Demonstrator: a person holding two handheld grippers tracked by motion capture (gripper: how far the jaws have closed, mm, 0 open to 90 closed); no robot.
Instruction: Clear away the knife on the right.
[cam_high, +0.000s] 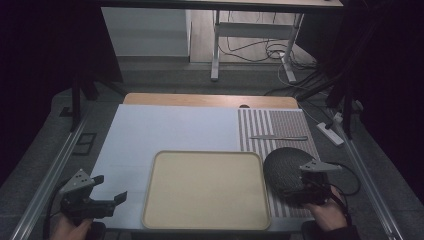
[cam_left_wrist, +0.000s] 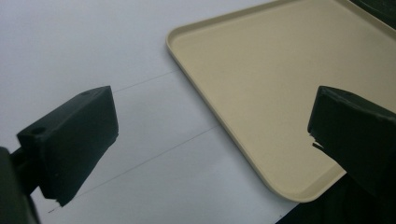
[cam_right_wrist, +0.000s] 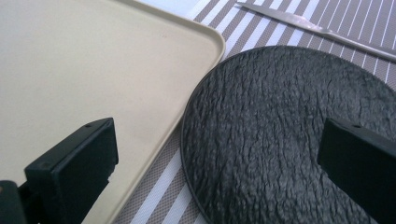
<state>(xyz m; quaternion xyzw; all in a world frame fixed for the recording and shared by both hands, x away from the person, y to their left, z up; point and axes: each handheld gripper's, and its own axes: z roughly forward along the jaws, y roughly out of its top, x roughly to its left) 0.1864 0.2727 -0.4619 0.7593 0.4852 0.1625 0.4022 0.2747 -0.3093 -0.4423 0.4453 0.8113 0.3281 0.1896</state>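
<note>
So the right gripper (cam_high: 306, 192) hangs over the near part of the dark plate (cam_high: 286, 170), jaws spread wide and not touching it, and my read is that it's lining up to pinch the rim, since the right gripper view has one jaw out past the plate's edge, over the tray (cam_right_wrist: 70, 70), and the other above the plate's surface. The plate sits on the striped placemat (cam_high: 280, 127) at the right side of the tabletop, toward the near right corner, its left edge just beside the tray, maybe touching, hard to call. Probably parked there so it's a short hop onto the tray, which lies empty at the middle of the near edge. The left gripper (cam_high: 111, 200) waits near the near left corner over the white sheet (cam_high: 165, 130), jaws wide open too, holding nothing, aimed at the tray's left rim; looks like it's just standing by. A knife (cam_high: 278, 137) lies farther back on the placemat, well apart from the plate. The plate itself is round, shallow, matte black-grey with a rough wrinkled, stone-like texture, nothing on it.
</note>
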